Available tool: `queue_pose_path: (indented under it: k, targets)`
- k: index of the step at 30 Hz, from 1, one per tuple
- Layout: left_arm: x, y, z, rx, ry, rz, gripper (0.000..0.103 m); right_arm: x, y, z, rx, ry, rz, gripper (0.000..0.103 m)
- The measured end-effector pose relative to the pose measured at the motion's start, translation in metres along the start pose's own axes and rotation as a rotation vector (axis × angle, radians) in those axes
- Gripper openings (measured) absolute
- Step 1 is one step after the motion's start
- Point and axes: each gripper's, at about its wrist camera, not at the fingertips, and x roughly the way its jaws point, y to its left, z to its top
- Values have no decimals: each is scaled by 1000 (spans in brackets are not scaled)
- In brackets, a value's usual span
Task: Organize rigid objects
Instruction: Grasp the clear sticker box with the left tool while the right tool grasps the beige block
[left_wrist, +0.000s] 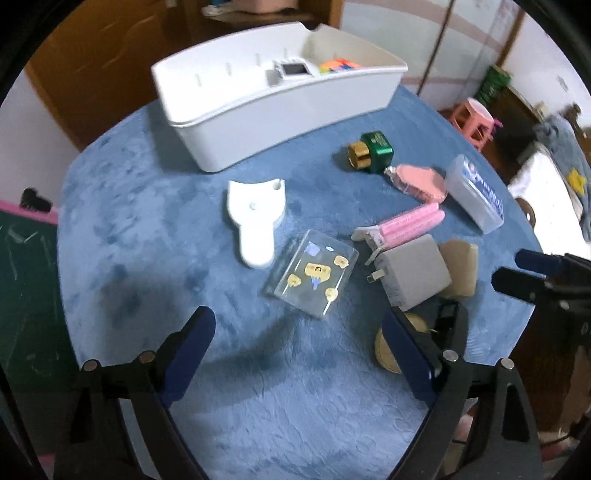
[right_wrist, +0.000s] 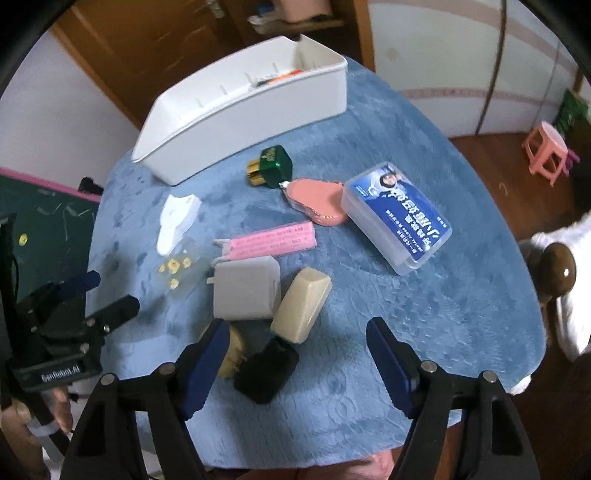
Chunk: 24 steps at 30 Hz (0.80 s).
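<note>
My left gripper hangs open over the blue cloth, just below a clear card case with yellow stickers. A white flat tool lies to the case's left. My right gripper is open too, low over a black box, which lies between its fingers untouched. A cream block, a grey charger and a gold round item crowd the left finger. Further back lie pink razors, a pink bottle, a green bottle and a blue-labelled floss box.
A white bin stands at the back of the round blue-covered table with a few colourful items inside. A pink stool is on the floor to the right. A hand holds the left gripper at the table's left edge.
</note>
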Motion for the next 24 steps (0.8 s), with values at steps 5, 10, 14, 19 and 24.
queue_pose_path:
  k: [5, 10, 14, 19, 24]
  targets:
    - [26, -3, 10, 84, 51, -5, 89, 25, -14, 11, 107, 69, 10, 57]
    - [52, -5, 18, 141, 132, -13, 72, 42, -22, 16, 175, 118, 22, 54]
    - [66, -10, 19, 180, 167, -13, 70, 54, -22, 19, 207, 151, 26, 50]
    - [76, -13, 20, 188, 193, -36, 61, 69, -20, 23, 226, 185, 7, 36]
    - [79, -10, 30, 174, 193, -54, 61, 82, -17, 24, 217, 216, -36, 34]
